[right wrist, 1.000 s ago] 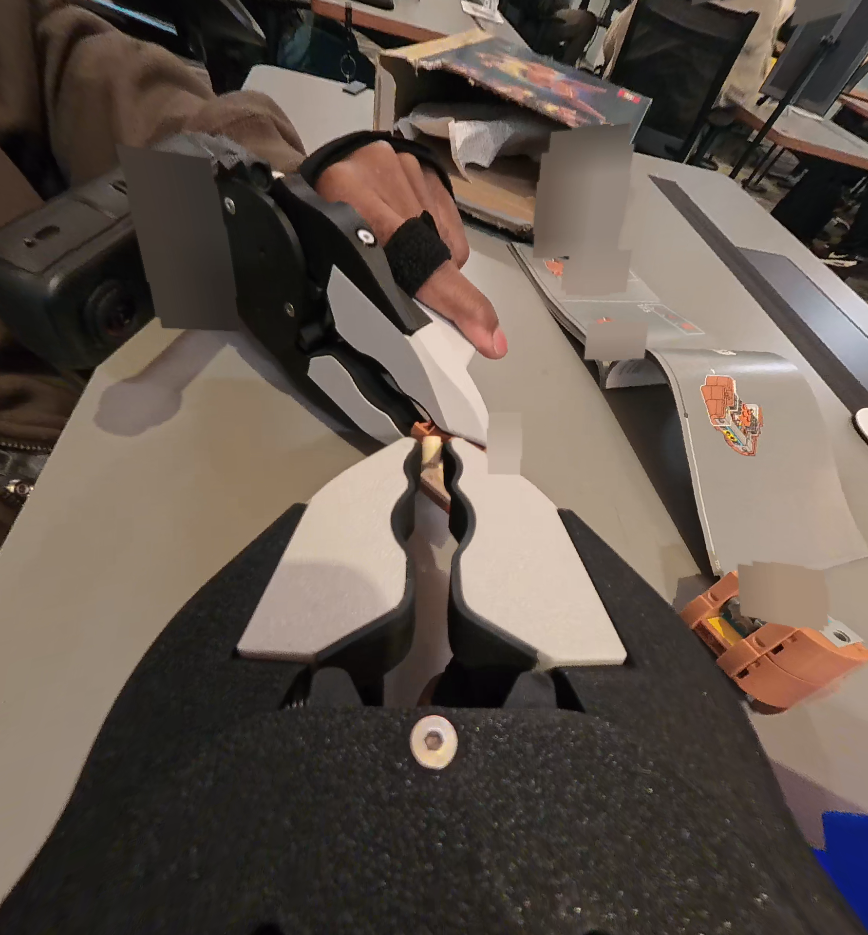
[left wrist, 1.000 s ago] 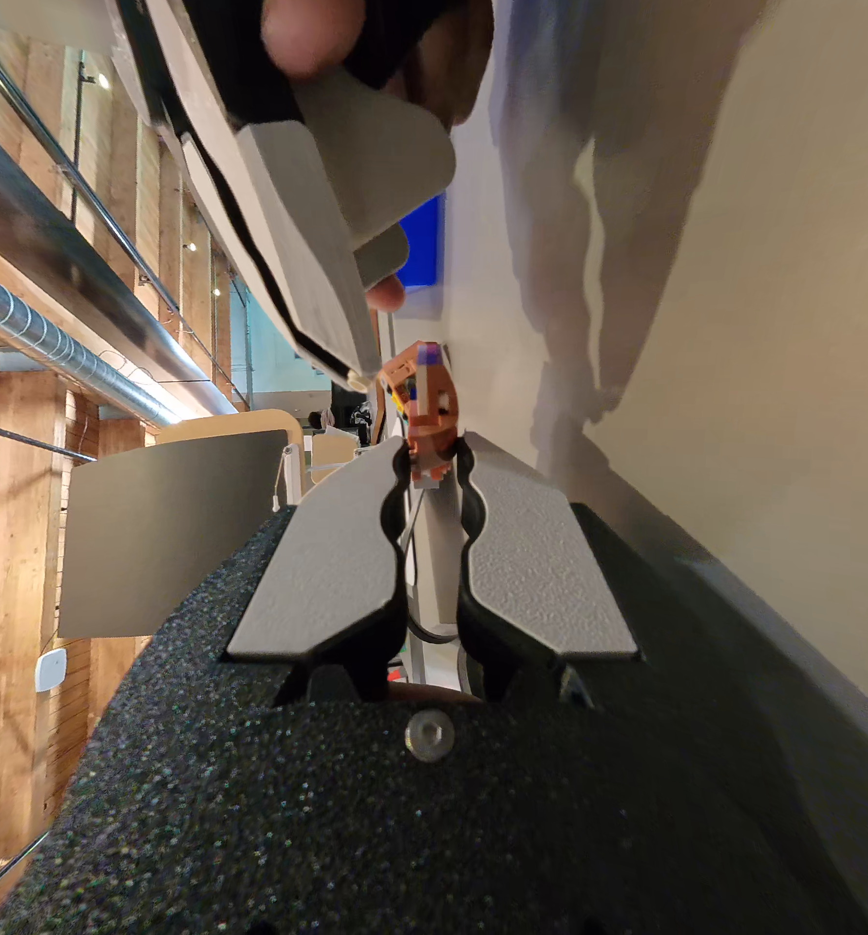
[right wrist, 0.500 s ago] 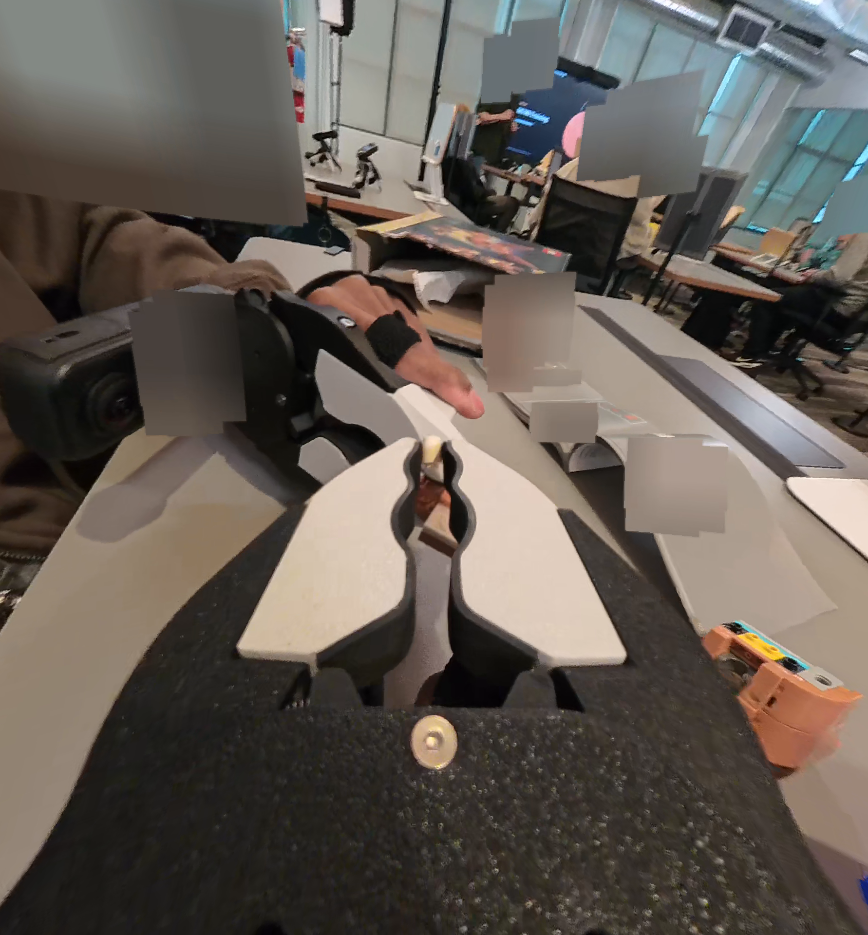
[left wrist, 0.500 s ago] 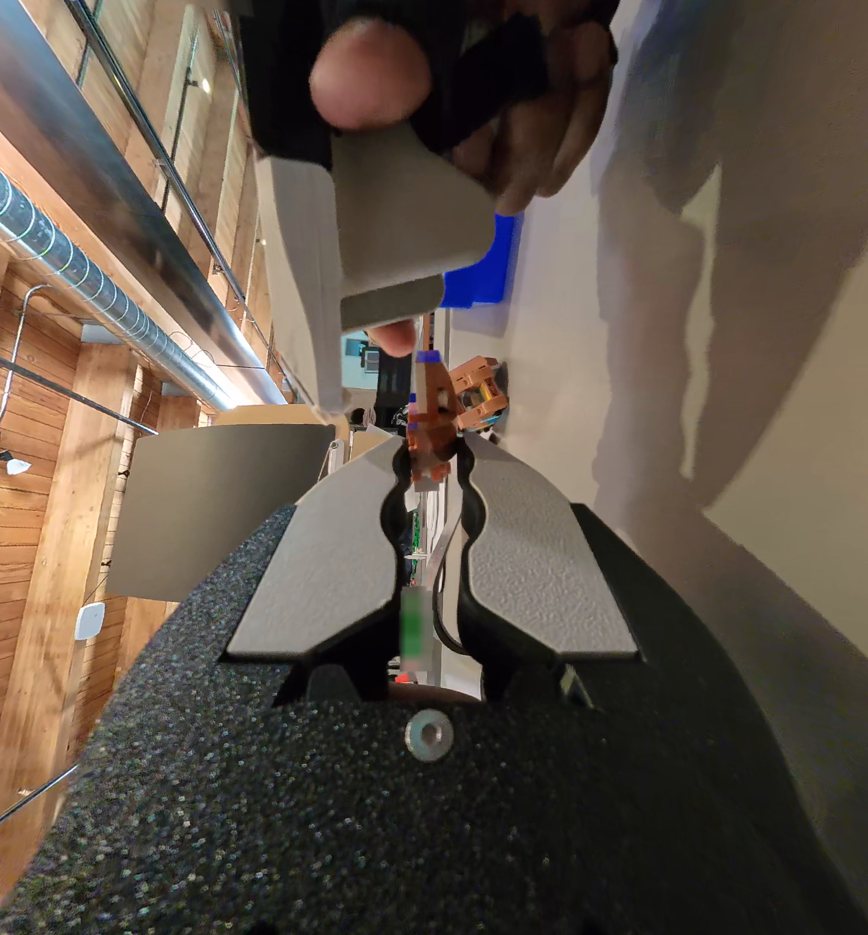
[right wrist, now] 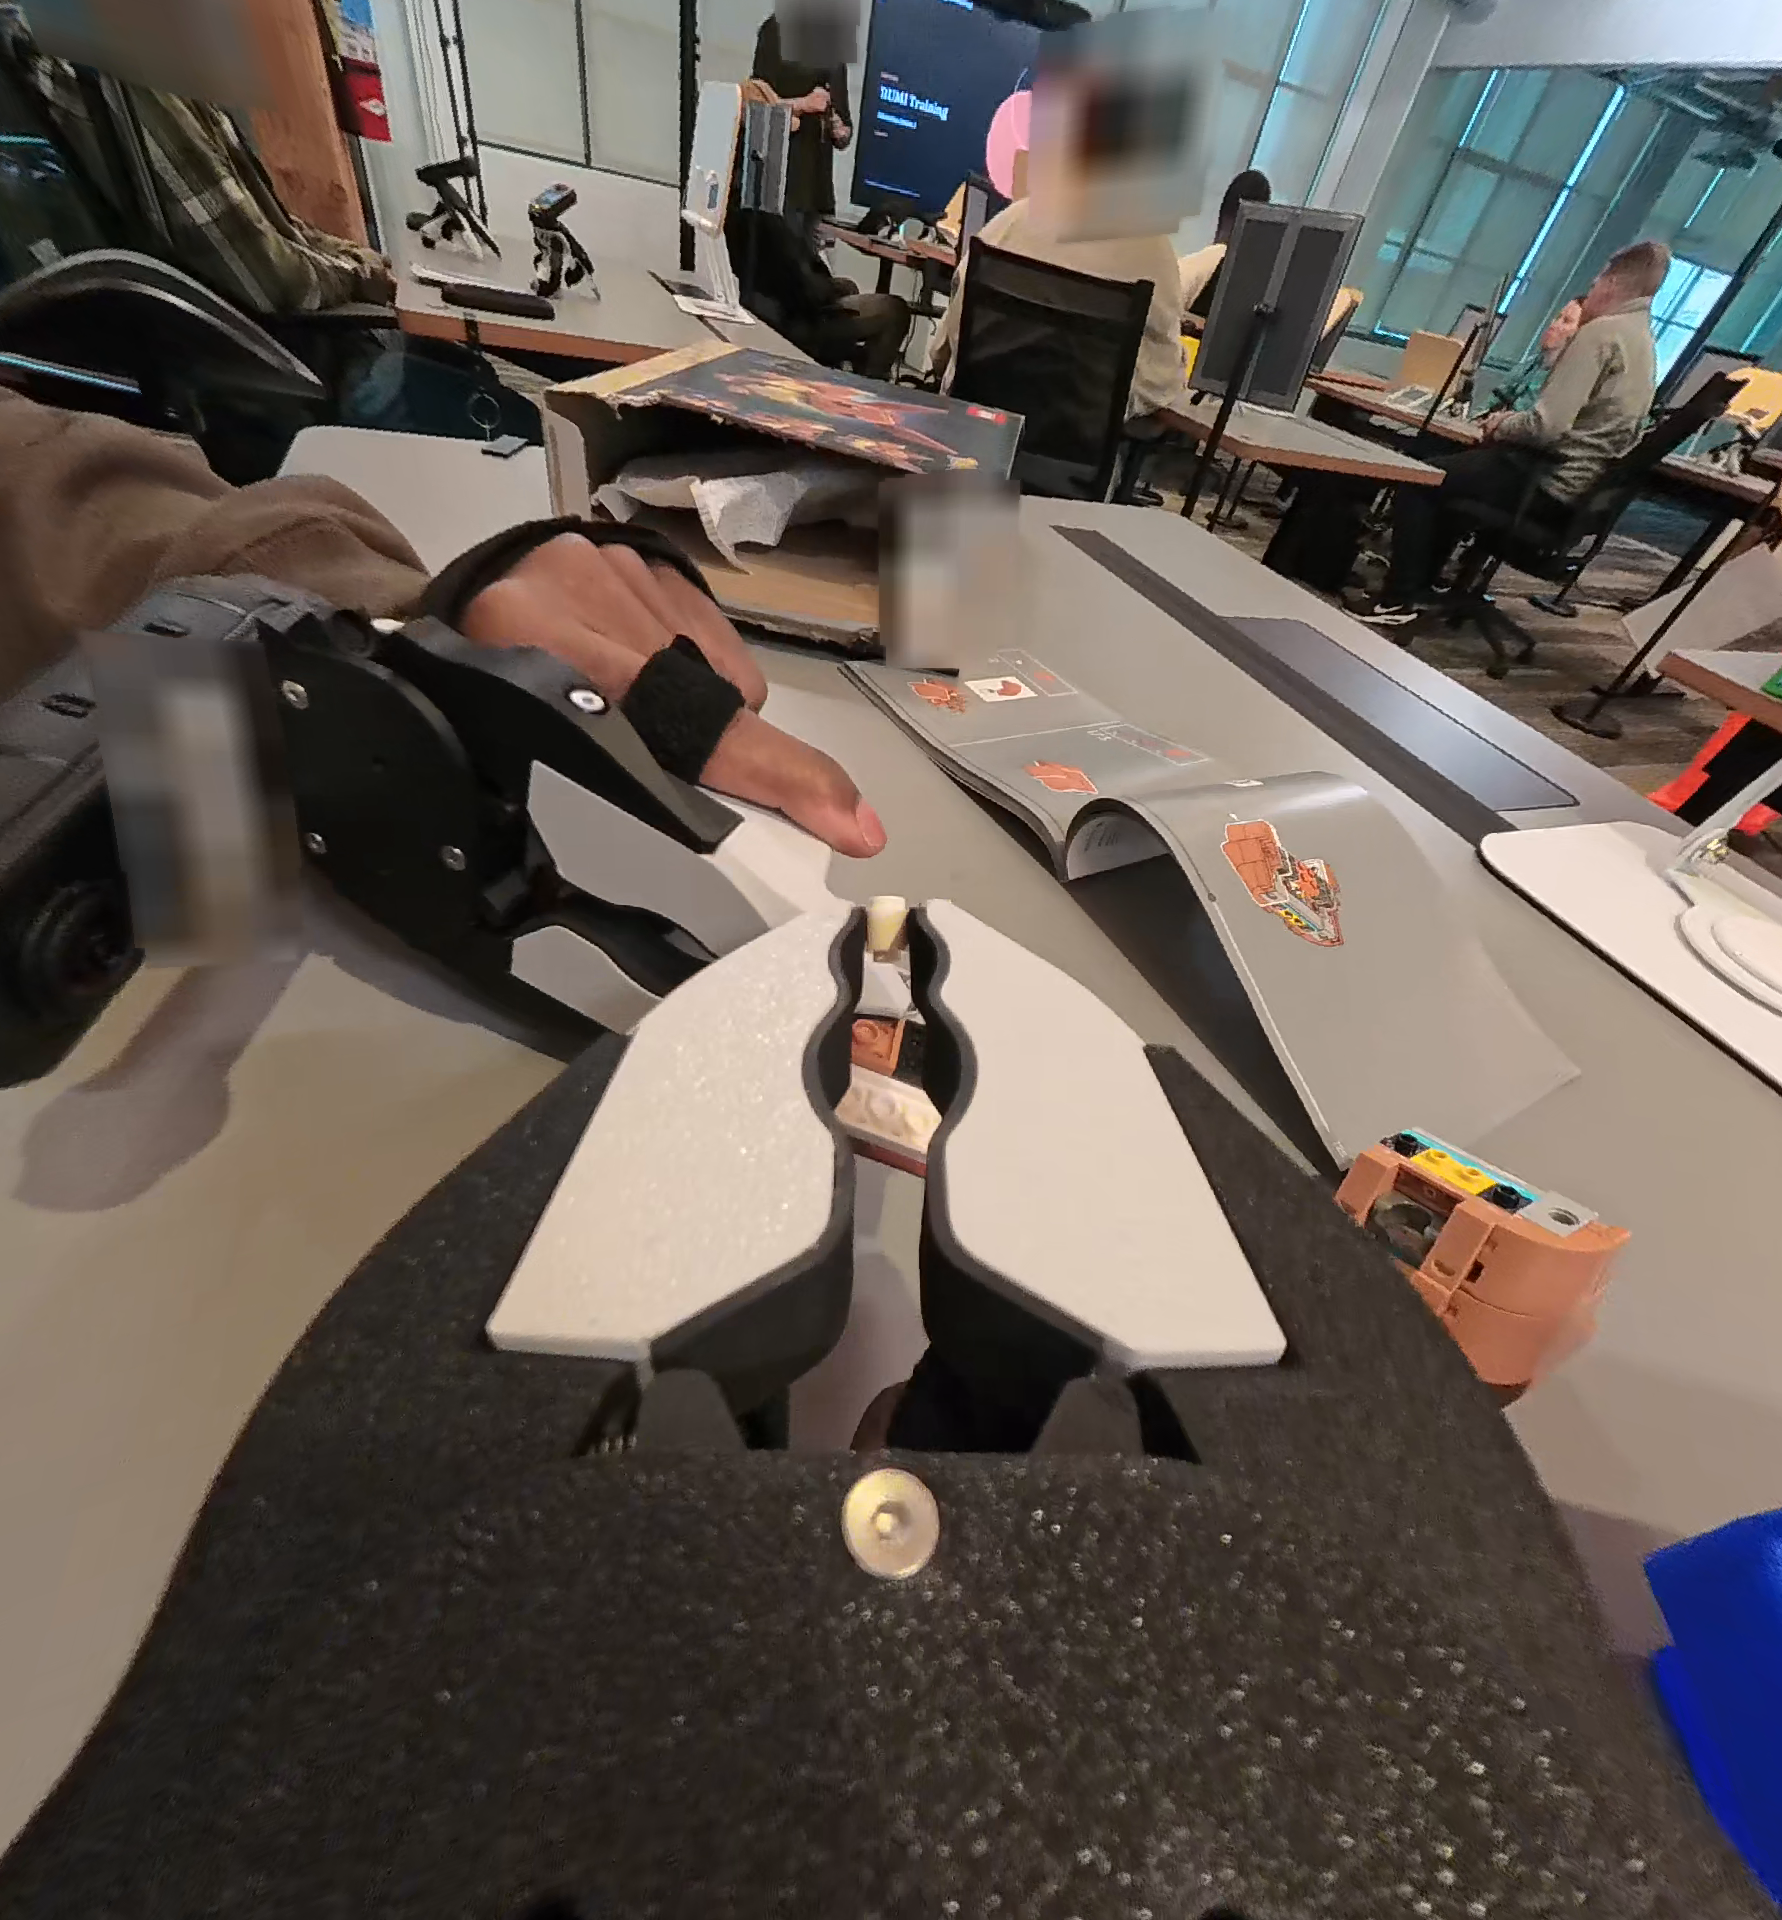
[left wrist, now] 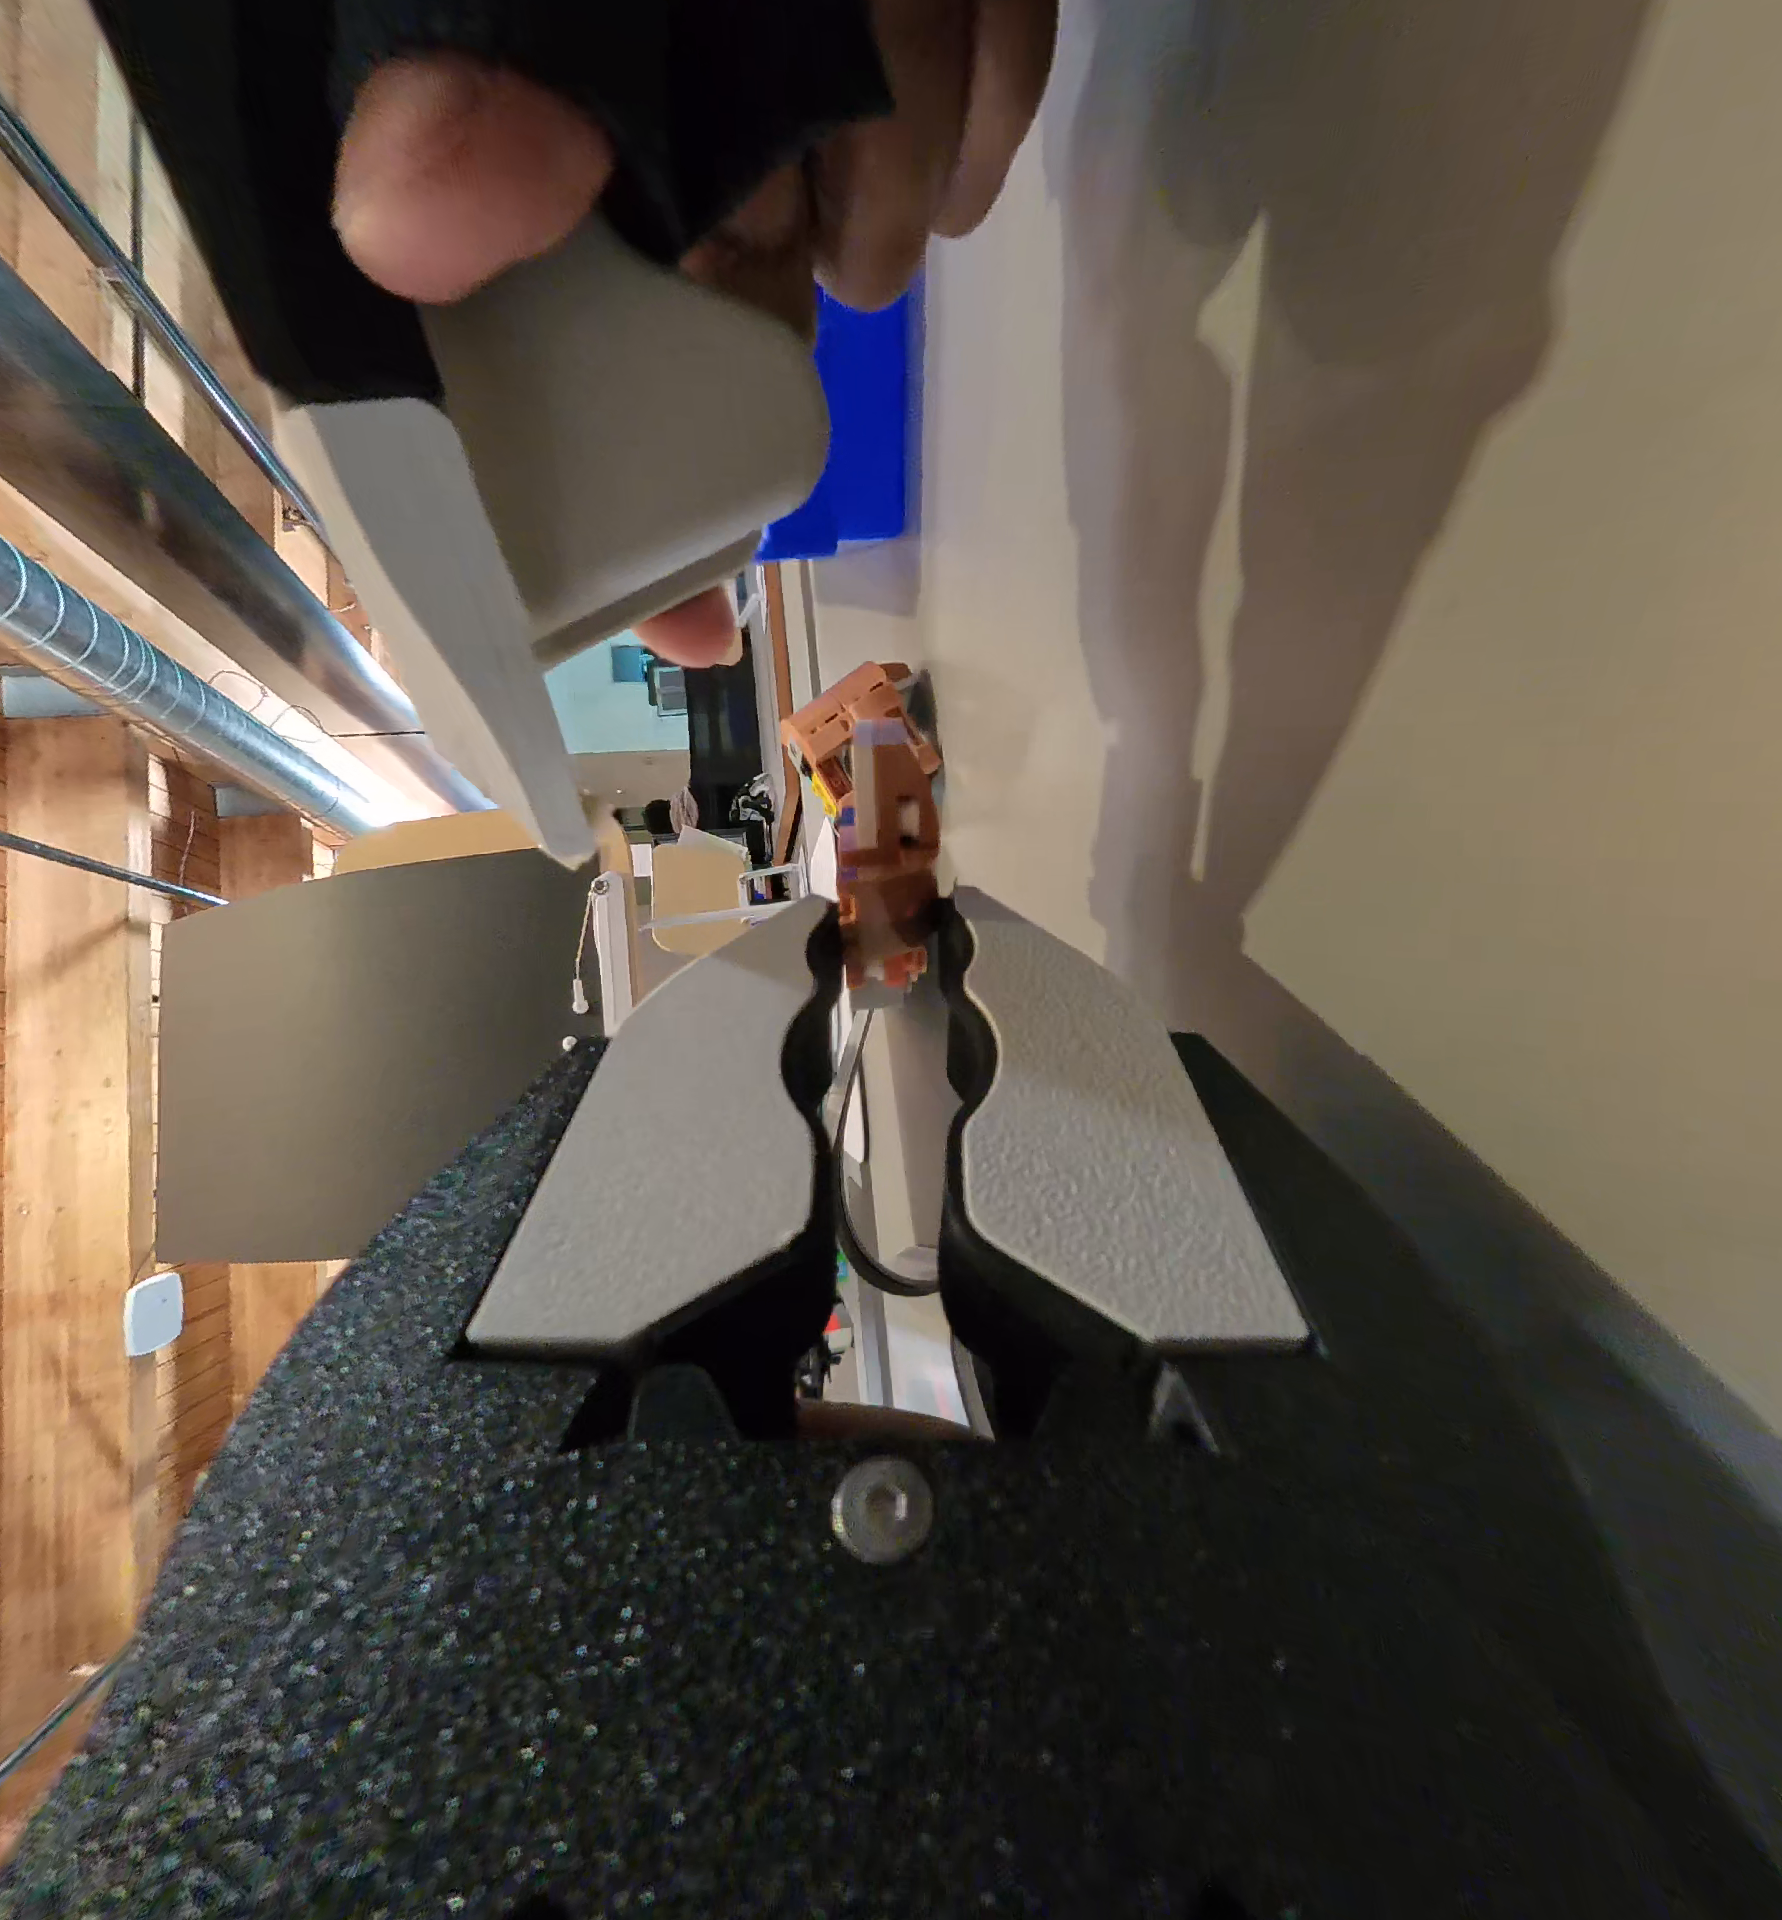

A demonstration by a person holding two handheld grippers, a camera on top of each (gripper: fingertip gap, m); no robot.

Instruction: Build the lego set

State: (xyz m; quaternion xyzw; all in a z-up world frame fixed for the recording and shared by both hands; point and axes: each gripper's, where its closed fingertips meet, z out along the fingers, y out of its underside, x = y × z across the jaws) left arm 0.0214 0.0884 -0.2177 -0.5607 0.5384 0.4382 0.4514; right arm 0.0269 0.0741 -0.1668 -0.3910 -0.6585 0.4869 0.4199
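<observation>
My left gripper (left wrist: pixel 887 914) is shut on a small brown lego assembly (left wrist: pixel 887 883), held above the grey table (left wrist: pixel 1489 520). My right gripper (right wrist: pixel 889 920) is shut on a tiny cream piece (right wrist: pixel 887 925) and sits just over that assembly (right wrist: pixel 882 1044), whose white plate (right wrist: pixel 887 1117) shows between my fingers. The right gripper's fingers (left wrist: pixel 617 468) loom at the top of the left wrist view. In the right wrist view the left gripper's fingers (right wrist: pixel 575 966) reach in from the left, tips hidden. A larger orange-brown build (right wrist: pixel 1479 1247) stands on the table, also in the left wrist view (left wrist: pixel 835 717).
An open instruction booklet (right wrist: pixel 1230 852) lies ahead on the right, with the torn set box (right wrist: pixel 762 436) behind it. A blue bin (right wrist: pixel 1760 1704) sits at the near right, also in the left wrist view (left wrist: pixel 845 436). A white pad (right wrist: pixel 1697 935) lies at the far right. People sit at desks beyond. Across from one pair of fingers to the other is roughly 5 centimetres.
The right gripper has tilted up and come closer over the left gripper's assembly, the cream piece still in it. The left gripper keeps its hold and has shifted slightly.
</observation>
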